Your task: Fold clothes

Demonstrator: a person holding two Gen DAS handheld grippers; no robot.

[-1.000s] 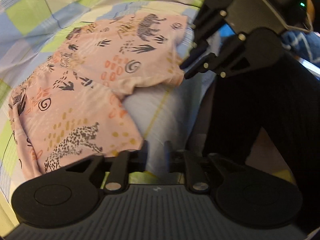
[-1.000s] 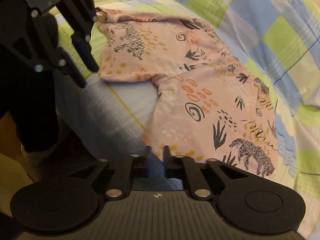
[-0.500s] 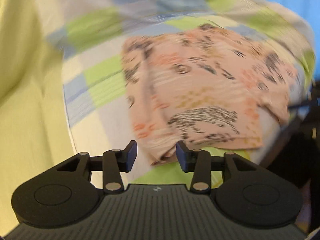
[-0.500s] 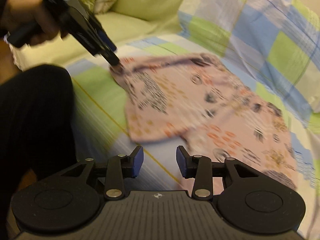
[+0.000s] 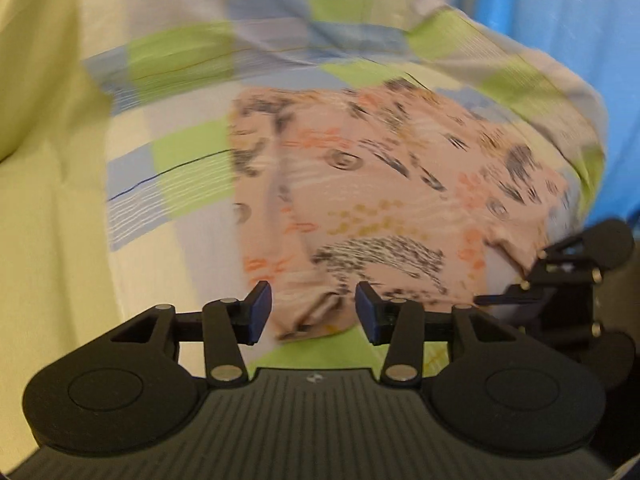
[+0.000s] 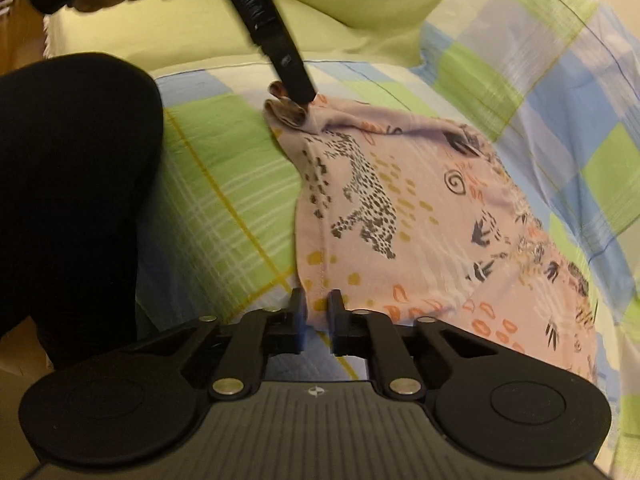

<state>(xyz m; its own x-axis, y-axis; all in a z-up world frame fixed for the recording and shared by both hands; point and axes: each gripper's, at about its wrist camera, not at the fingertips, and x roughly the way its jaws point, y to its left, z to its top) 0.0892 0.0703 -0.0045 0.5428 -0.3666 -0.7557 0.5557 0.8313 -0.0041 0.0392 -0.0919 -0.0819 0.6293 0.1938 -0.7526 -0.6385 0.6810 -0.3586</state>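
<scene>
Here, left tongs (image 5: pixel 314 312) spread around pink garment (image 5: pixel 380 200) corner, right tongs (image 6: pixel 317 306) pinching hem

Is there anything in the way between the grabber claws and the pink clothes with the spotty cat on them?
Nothing visible. The open left gripper has a corner of the pink animal-print garment between its blue pads. The right gripper is nearly shut around the garment's near hem. Only the green-and-blue checked bedsheet lies underneath.
</scene>
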